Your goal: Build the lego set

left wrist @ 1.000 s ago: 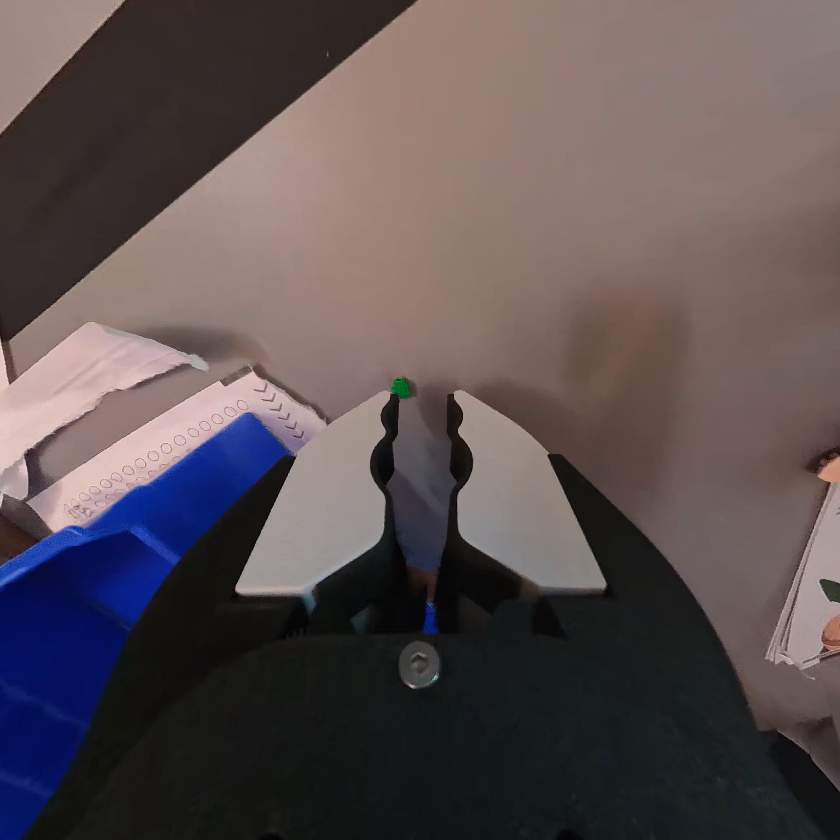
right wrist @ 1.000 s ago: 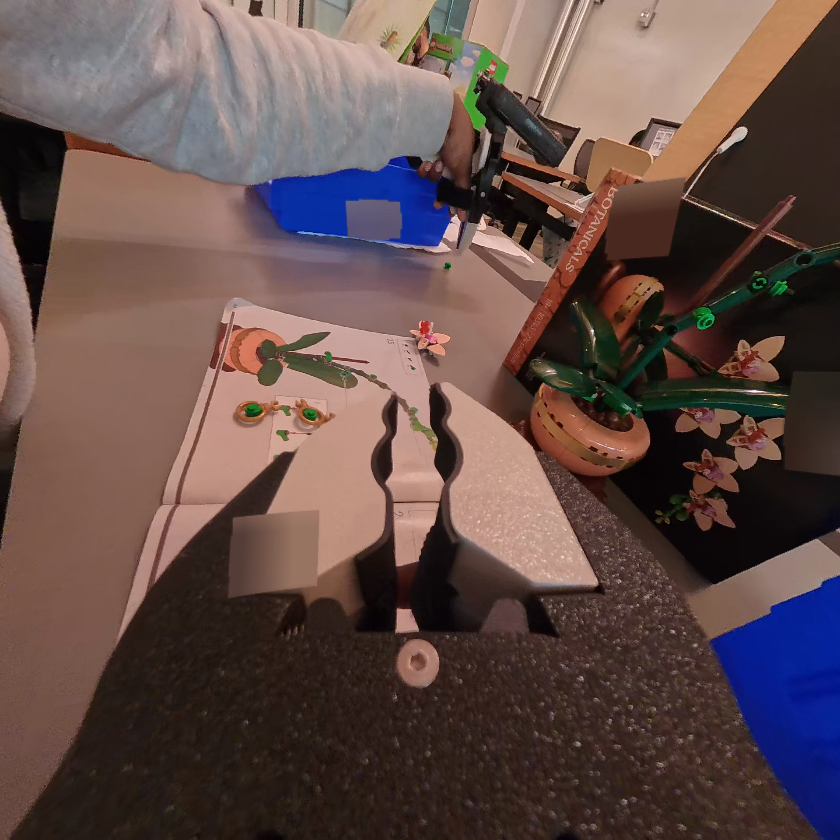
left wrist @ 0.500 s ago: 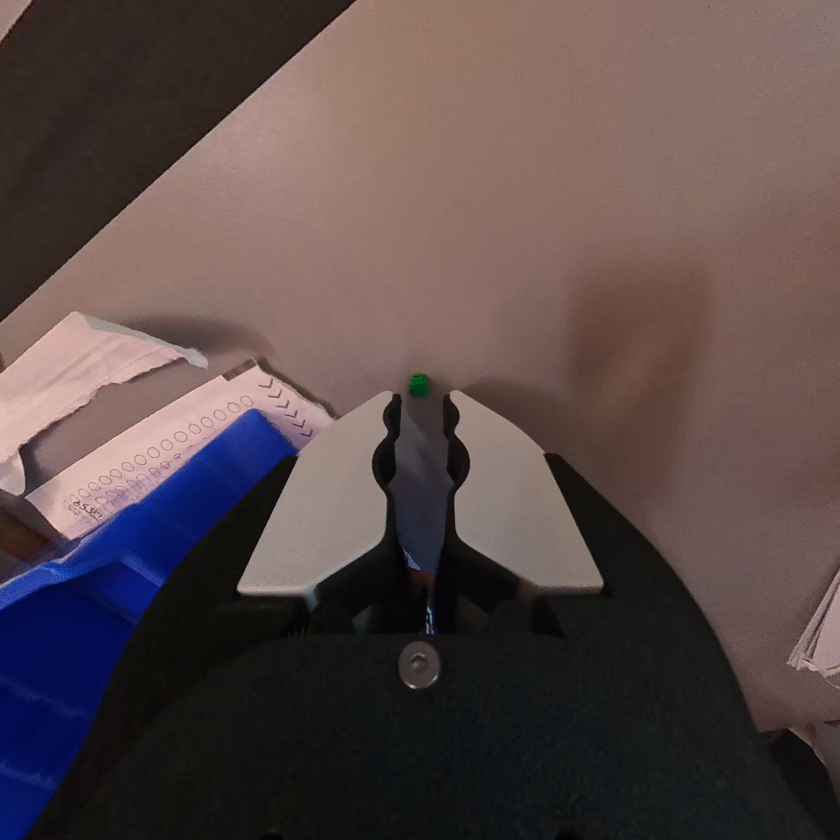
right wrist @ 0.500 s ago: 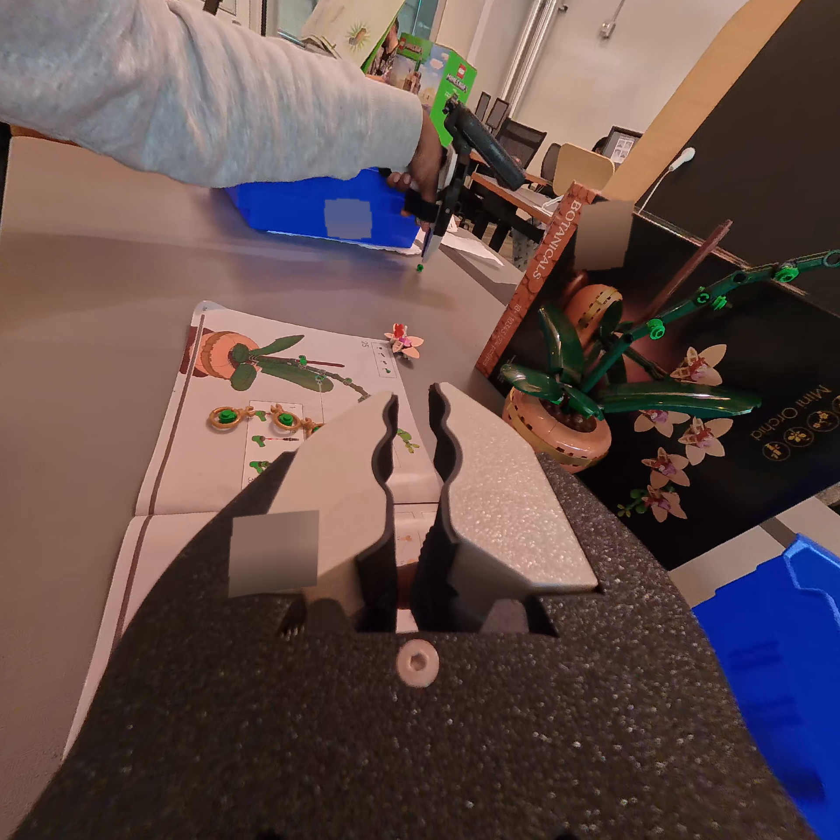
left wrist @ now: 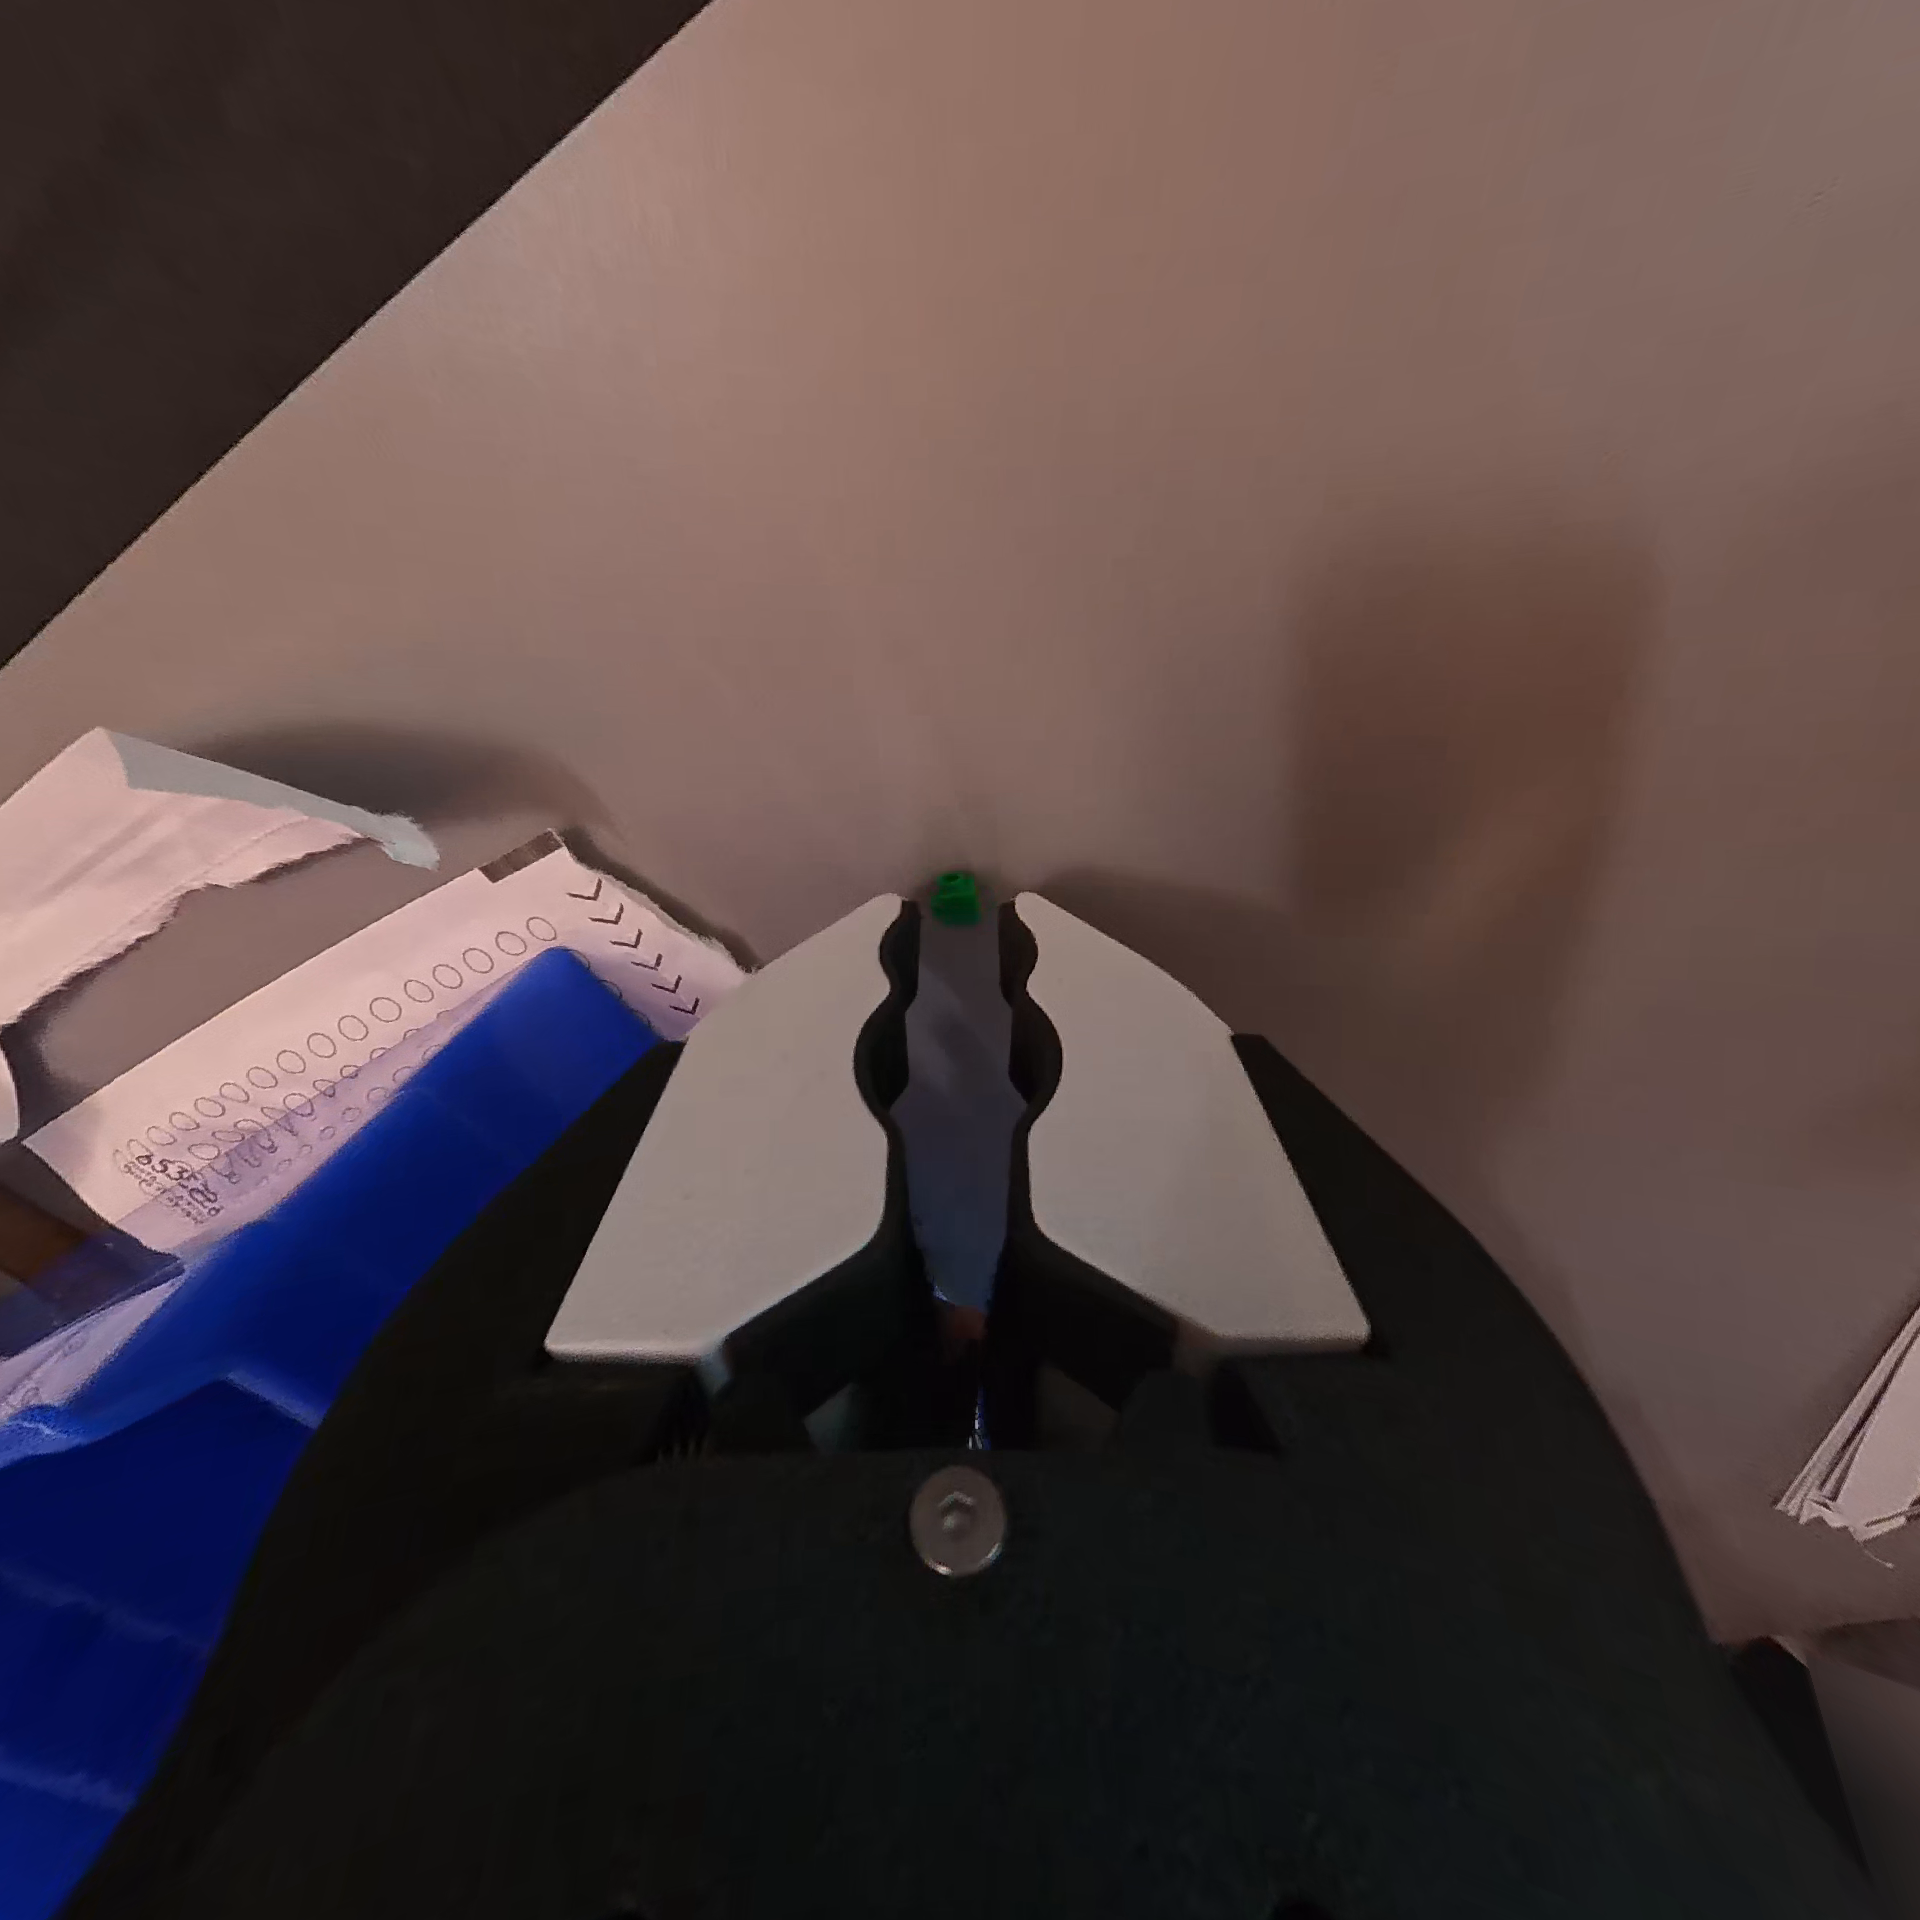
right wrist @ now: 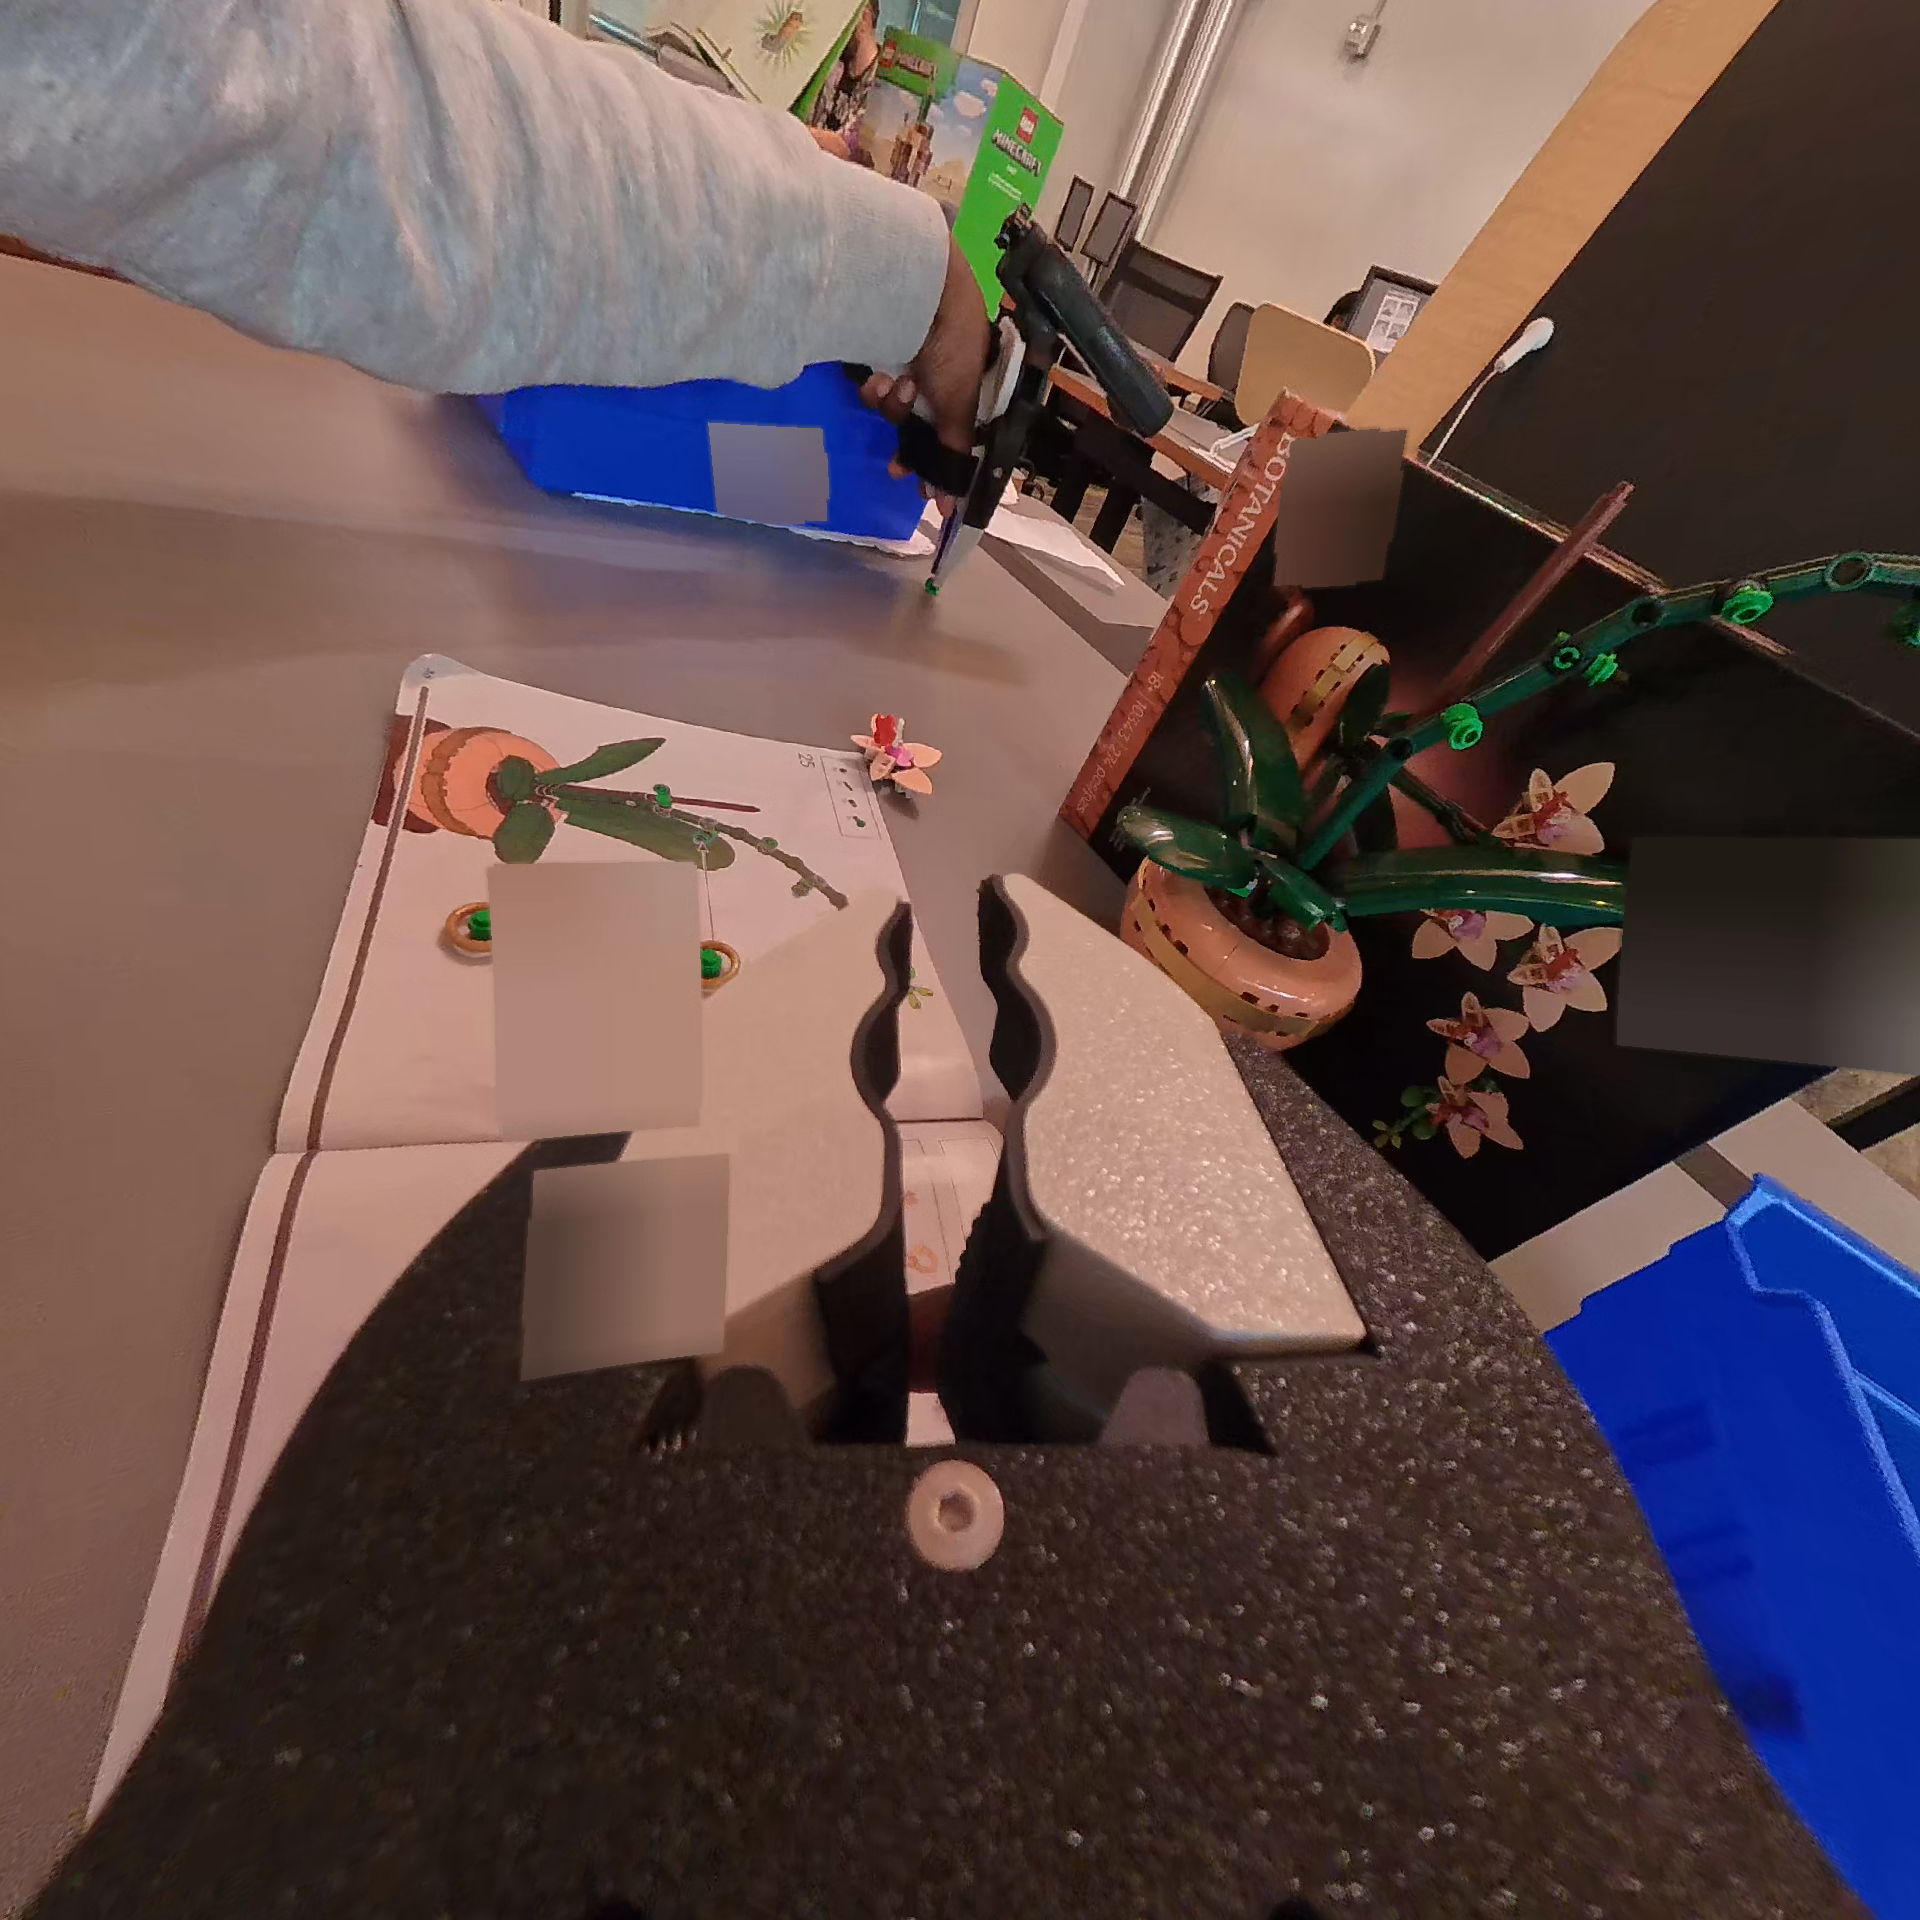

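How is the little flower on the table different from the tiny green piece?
The little flower is cream and pink with spread petals; the tiny green piece is one plain green stud. The flower lies alone beside the instruction booklet; the green piece sits between the tips of the left gripper, whose jaws are apart. The flower looks bigger. Both rest on the table.

Green stud (left wrist: pixel 954 898), blue bin (left wrist: pixel 312 1299) (plain), grey table (left wrist: pixel 1039 468).

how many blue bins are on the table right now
2. One blue bin sits at the far side beside the left gripper; another blue bin is at the near right edge. More may be out of frame.
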`<state>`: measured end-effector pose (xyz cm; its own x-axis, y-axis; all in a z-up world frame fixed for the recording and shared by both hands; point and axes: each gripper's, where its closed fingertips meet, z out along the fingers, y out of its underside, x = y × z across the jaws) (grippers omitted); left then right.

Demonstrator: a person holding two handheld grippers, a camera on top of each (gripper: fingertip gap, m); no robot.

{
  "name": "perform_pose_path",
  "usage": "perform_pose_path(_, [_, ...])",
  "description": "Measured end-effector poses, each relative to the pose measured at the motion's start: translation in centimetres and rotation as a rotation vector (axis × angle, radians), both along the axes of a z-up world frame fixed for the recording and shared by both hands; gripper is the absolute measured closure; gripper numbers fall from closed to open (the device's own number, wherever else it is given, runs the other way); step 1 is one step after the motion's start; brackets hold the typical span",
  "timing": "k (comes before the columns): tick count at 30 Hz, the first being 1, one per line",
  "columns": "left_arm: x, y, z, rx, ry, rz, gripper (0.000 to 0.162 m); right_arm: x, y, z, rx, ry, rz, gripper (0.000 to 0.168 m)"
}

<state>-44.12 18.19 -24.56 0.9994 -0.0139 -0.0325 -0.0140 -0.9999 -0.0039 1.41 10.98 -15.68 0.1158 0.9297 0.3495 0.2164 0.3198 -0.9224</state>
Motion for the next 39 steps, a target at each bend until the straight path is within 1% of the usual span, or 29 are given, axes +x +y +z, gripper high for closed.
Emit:
perform_pose_path(5, [0.0, -0.3, -0.4, -0.031, 0.0, -0.009, 0.148, 0.1, 0.1, 0.0, 0.006, 0.001, -0.007, 0.156])
perform_pose_path(8, [-0.1, -0.1, -0.8, -0.042, 0.008, -0.034, 0.154, 0.2, 0.1, 0.1, 0.014, -0.002, -0.01, 0.156])
perform_pose_path(10, [0.1, 0.5, -0.3, 0.001, 0.013, -0.057, 0.155, 0.3, 0.1, 0.0, 0.022, -0.007, -0.016, 0.156])
perform_pose_path(13, [1.1, 1.0, 1.7, 0.102, 0.001, -0.09, 0.155, 0.4, -0.1, -0.1, 0.022, -0.015, -0.011, 0.156])
perform_pose_path(15, [3.3, 1.3, 3.9, 0.245, -0.032, -0.137, 0.155, 0.3, -0.3, -0.2, 0.016, -0.013, 0.0, 0.156])
perform_pose_path(16, [5.1, 1.6, 5.2, 0.356, -0.059, -0.177, 0.155, 0.3, -0.4, -0.1, 0.006, -0.008, 0.007, 0.156])
perform_pose_path(19, [12.7, 1.5, 10.1, 0.793, -0.137, -0.351, 0.154, -0.1, -1.0, 0.5, -0.058, 0.039, 0.041, 0.156])
perform_pose_path(21, [18.7, -0.1, 13.6, 1.125, -0.157, -0.465, 0.155, -0.5, -1.5, 1.2, -0.137, 0.089, 0.079, 0.156])
perform_pose_path(23, [23.8, -2.7, 15.6, 1.384, -0.059, -0.554, 0.155, -1.0, -1.8, 2.0, -0.254, 0.142, 0.104, 0.156])
perform_pose_path(24, [26.2, -4.0, 15.9, 1.473, 0.02, -0.606, 0.155, -1.3, -1.9, 2.6, -0.312, 0.174, 0.116, 0.156])
perform_pose_path(26, [30.7, -6.3, 15.8, 1.584, 0.137, -0.694, 0.155, -1.6, -2.4, 3.7, -0.413, 0.223, 0.158, 0.156])
perform_pose_path(27, [32.7, -7.4, 16.0, 1.648, 0.147, -0.696, 0.154, -1.8, -2.5, 4.2, -0.457, 0.235, 0.177, 0.156])
perform_pose_path(28, [34.5, -8.4, 16.3, 1.708, 0.119, -0.691, 0.154, -1.9, -2.7, 4.5, -0.495, 0.241, 0.191, 0.155])
perform_pose_path(29, [36.2, -9.4, 16.4, 1.753, 0.084, -0.697, 0.155, -2.0, -2.9, 5.0, -0.527, 0.252, 0.208, 0.154])
perform_pose_path(30, [37.6, -10.1, 16.4, 1.784, 0.085, -0.713, 0.155, -2.0, -3.2, 5.4, -0.555, 0.267, 0.225, 0.153])
perform_pose_path(33, [40.2, -11.6, 16.2, 1.81, 0.176, -0.739, 0.157, -1.9, -3.5, 5.8, -0.595, 0.275, 0.215, 0.152])
perform_pose_path(34, [41.2, -12.2, 16.2, 1.822, 0.204, -0.767, 0.156, -1.9, -3.6, 5.5, -0.588, 0.257, 0.197, 0.152])
perform_pose_path(36, [42.6, -13.0, 16.0, 1.833, 0.317, -0.839, 0.155, -1.8, -4.2, 5.0, -0.573, 0.222, 0.19, 0.15])
perform_pose_path(39, [44.0, -13.4, 15.2, 1.792, 0.474, -0.949, 0.155, -1.3, -5.6, 5.0, -0.584, 0.207, 0.225, 0.15])
